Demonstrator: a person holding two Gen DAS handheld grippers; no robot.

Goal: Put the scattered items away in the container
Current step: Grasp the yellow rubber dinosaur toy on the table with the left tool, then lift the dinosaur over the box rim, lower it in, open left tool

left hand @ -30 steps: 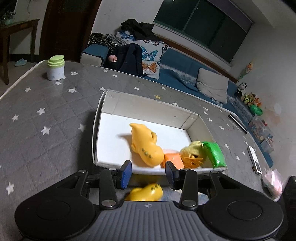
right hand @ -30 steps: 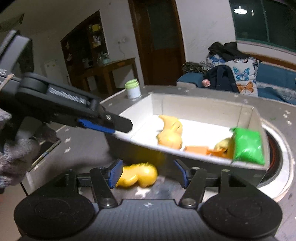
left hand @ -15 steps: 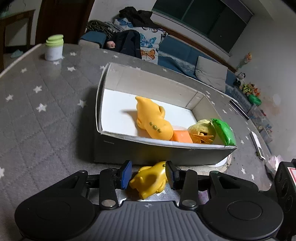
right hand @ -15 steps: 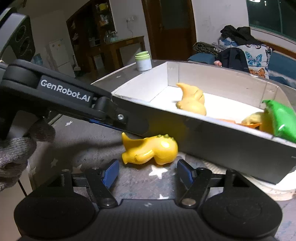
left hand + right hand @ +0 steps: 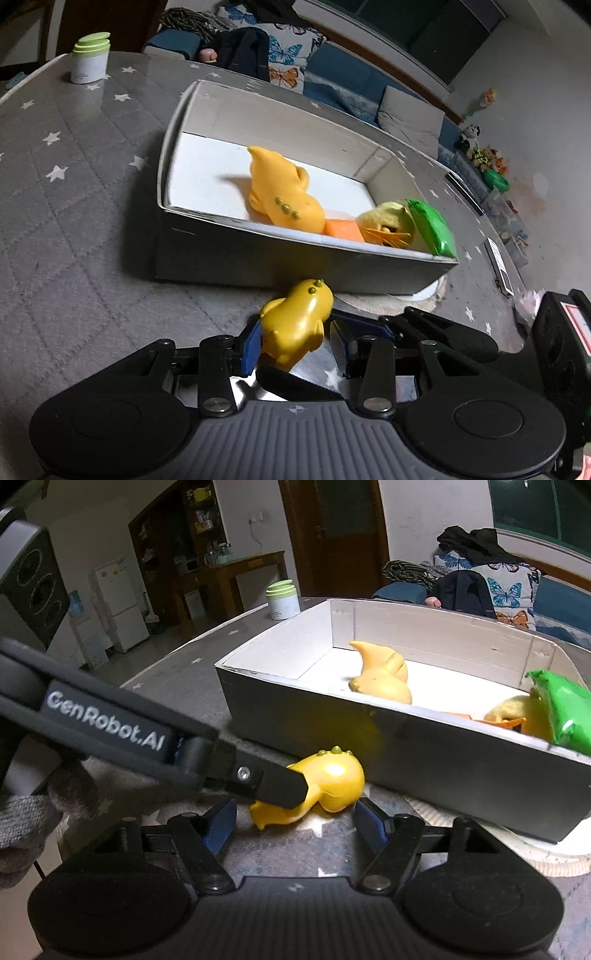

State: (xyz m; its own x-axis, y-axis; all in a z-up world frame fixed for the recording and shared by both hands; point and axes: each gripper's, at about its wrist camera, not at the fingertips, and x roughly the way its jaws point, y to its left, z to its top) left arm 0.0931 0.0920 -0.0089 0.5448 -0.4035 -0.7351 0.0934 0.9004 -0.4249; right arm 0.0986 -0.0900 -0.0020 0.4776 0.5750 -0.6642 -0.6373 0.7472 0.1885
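Left wrist view: left gripper point(image 5: 295, 349) held low over the star-print tabletop point(image 5: 74, 206), fingers aimed at the near wall of the open box point(image 5: 258, 262). Jaws parted. Yellow dinosaur toy point(image 5: 295, 325) sits between them, against the left pad; a gap shows at the right pad point(image 5: 339, 349). Half a second ago the toy lay further forward between the tips; now it sits deeper and the box looks closer. Toy is outside the box, just beside its near wall. Inside: orange dinosaur point(image 5: 284, 195), orange block point(image 5: 341, 230), yellow plush point(image 5: 388, 225), green bag point(image 5: 432, 229).

Right wrist view: right gripper point(image 5: 295, 827) low behind the toy point(image 5: 325, 786), jaws wide apart, holding nothing. Left gripper's finger point(image 5: 266, 784) crosses from the left and overlaps the toy's tail end; earlier it stood clear above it. Toy lies just ahead of the right fingertips, near the box point(image 5: 406, 753).
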